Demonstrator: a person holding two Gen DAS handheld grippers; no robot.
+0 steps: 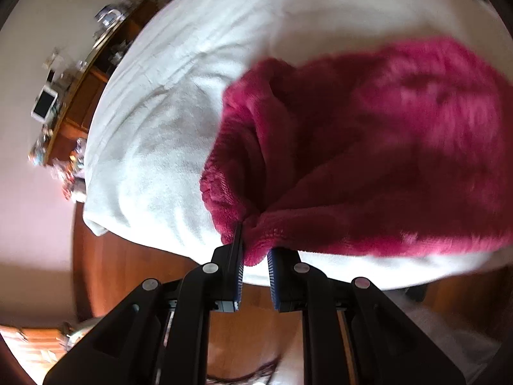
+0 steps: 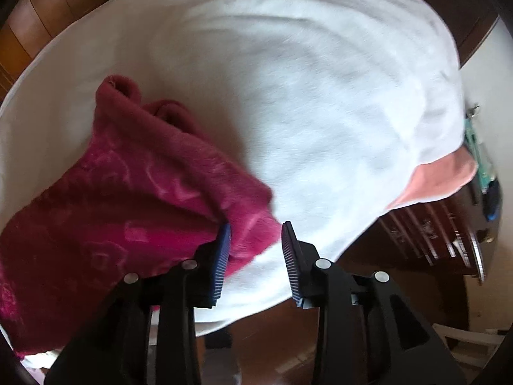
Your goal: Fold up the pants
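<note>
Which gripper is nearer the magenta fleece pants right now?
Left. The left gripper has a bunched edge of the pants between its fingers. The right gripper is open at the pants' corner, one finger touching fleece, the other over the white cover.

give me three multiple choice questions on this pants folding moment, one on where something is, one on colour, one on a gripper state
1. Where do the pants lie?
A. on the white cover
B. on the wooden floor
C. on a chair

2. What colour are the pants?
A. grey
B. magenta pink
C. navy blue

3. How does the right gripper stand?
A. shut on the white cover
B. out of view
C. open, with a pants edge beside its left finger

Answers:
1 A, the fleece rests on the white cover, above the floor.
2 B, both views show deep pink fleece.
3 C, a clear gap shows between the blue pads, with white cover behind it. The left gripper, by contrast, has pants fabric between its fingers.
</note>
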